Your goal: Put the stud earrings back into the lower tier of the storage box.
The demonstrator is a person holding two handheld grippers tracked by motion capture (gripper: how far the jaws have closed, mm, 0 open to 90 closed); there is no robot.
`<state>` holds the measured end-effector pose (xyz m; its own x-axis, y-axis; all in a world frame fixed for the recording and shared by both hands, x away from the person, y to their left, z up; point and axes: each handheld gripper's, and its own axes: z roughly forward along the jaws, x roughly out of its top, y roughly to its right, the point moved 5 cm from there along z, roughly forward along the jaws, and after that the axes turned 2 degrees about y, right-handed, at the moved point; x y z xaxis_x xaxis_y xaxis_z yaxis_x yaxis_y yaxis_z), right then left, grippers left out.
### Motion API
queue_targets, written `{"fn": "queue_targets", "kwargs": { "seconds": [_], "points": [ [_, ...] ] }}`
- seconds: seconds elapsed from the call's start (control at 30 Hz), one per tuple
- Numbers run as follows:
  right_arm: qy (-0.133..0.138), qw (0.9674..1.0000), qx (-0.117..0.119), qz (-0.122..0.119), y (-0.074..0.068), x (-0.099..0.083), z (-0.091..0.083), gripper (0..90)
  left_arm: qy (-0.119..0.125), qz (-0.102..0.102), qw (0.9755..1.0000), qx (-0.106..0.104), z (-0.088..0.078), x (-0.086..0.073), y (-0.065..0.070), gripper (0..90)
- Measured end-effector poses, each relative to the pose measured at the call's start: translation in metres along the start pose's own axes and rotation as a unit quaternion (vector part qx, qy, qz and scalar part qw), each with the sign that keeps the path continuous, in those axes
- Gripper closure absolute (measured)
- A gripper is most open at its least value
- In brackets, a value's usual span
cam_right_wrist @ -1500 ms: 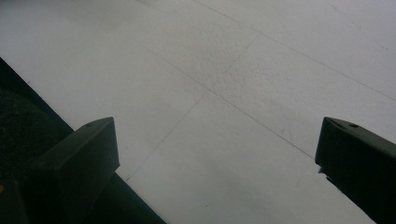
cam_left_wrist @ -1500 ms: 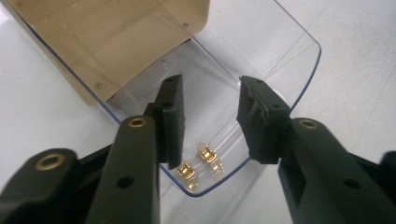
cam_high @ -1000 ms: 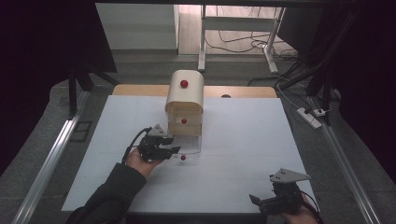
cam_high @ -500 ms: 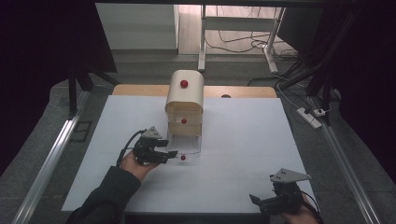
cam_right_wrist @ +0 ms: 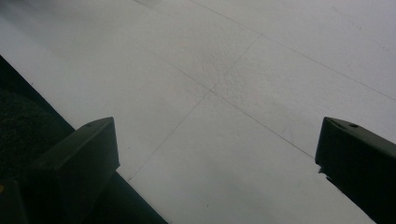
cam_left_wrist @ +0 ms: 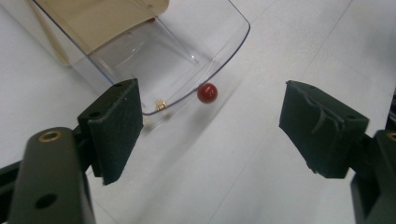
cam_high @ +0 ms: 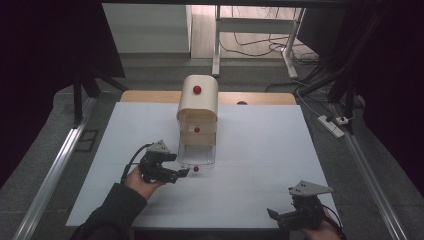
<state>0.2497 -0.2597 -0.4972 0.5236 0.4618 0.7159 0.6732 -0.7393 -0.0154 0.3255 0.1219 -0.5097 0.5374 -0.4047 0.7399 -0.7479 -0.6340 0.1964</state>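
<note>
Red knob (cam_high: pixel 196 169) on a clear drawer (cam_high: pixel 197 154), pulled out of a cream box (cam_high: pixel 197 102) onto the white table (cam_high: pixel 260 160); catalogued view by view.

1. High view. Left gripper (cam_high: pixel 183 172) lies just left of the knob, not touching it. Against the 2 earlier pictures its hand sits slightly further from the drawer front, and its jaws have just been opening with nothing between them. The drawer stands pulled out as before. Right gripper (cam_high: pixel 272 214) rests near the table's front edge, well apart, unmoved.

2. Left gripper view. Jaws apart; knob (cam_left_wrist: pixel 207 93) and drawer rim (cam_left_wrist: pixel 224 60) lie ahead in the gap, untouched.

3. Right gripper view. Jaws wide apart over bare table (cam_right_wrist: pixel 243 93).

Judgement: the knob has been let go, so the pull-out looks finished; the drawer is free for whatever follows.
</note>
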Motion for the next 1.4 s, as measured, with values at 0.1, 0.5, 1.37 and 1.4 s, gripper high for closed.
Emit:
{"fn": "queue_targets", "kwargs": {
  "seconds": [0.1,0.5,1.37,1.4],
  "points": [
    [0.0,1.0,0.0,-0.001,0.0,0.0,0.0,0.0,0.003,-0.005,1.0,0.002,-0.003,-0.002,0.0,16.2],
    [-0.001,1.0,0.002,0.002,0.0,0.0,0.0,0.0,0.007,-0.01,0.9999,0.007,-0.019,-0.018,0.002,5.1],
    [0.008,0.9991,0.014,0.039,0.007,0.0,-0.001,0.0,0.027,-0.031,0.9992,-0.001,-0.044,-0.042,0.01,0.0],
    [0.009,0.999,0.015,0.04,0.007,0.0,-0.001,0.0,0.027,-0.03,0.9992,-0.001,-0.045,-0.043,0.01,0.0]
  ]
}}
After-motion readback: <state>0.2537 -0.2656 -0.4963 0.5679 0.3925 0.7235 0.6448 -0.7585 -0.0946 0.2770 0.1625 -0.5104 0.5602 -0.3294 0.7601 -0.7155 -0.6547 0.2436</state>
